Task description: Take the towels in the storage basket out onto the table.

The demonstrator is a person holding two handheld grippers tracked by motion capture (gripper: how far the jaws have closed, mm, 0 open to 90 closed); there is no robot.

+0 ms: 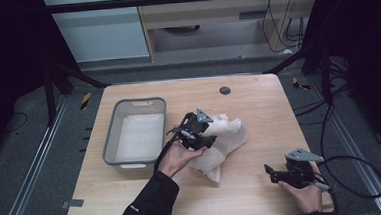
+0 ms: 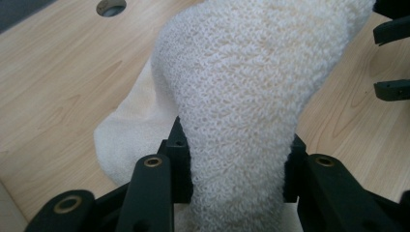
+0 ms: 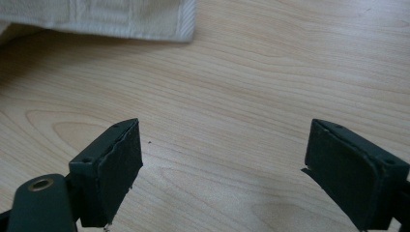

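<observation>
A crumpled white terry towel (image 1: 228, 135) lies at the middle of the wooden table (image 1: 258, 108). My left gripper (image 1: 203, 136) is at the towel's left side, shut on a thick fold of it. In the left gripper view that fold (image 2: 241, 87) bulges up between the two black jaws. My right gripper (image 1: 269, 173) is near the table's front right, low over bare wood, with its jaws wide apart and nothing between them (image 3: 222, 164). In the right gripper view a hemmed edge of the towel (image 3: 96, 17) lies well ahead of the jaws.
A grey plastic basket (image 1: 111, 137) with a white bottom stands on the left of the table, close to my left hand. A dark round grommet (image 1: 224, 90) is set in the wood at the back. A black cable (image 1: 353, 177) loops off the front right corner.
</observation>
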